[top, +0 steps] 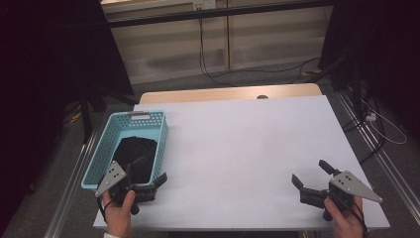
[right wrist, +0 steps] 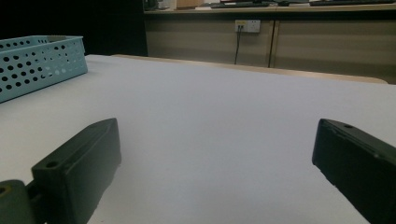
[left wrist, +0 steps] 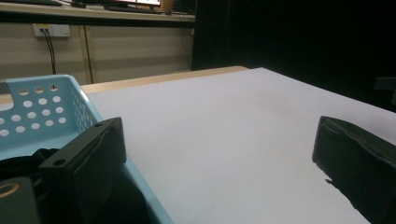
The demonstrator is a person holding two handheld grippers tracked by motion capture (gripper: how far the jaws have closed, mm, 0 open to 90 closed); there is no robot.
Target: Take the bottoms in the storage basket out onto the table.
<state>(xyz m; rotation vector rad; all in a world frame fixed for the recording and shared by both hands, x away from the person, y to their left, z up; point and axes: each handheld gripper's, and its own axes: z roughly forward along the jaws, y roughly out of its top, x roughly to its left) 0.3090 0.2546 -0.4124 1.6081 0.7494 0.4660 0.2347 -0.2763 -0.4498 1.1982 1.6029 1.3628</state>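
Blue perforated basket [top: 159, 130] holding black cloth [top: 134, 157] bears no writing.

Plastic, cloth and matt white

We see a perforated light-blue plastic basket [top: 159, 130] holding soft black cloth [top: 134, 154], a smooth matt white tabletop [top: 247, 144] edged in pale wood, and matt black gripper jaws.

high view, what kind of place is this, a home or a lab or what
Most likely a lab or recording workspace, not a home. A white table stands between black curtains, cables trail over a carpeted floor to a wall socket, and a hand-held left gripper waits by a blue basket.
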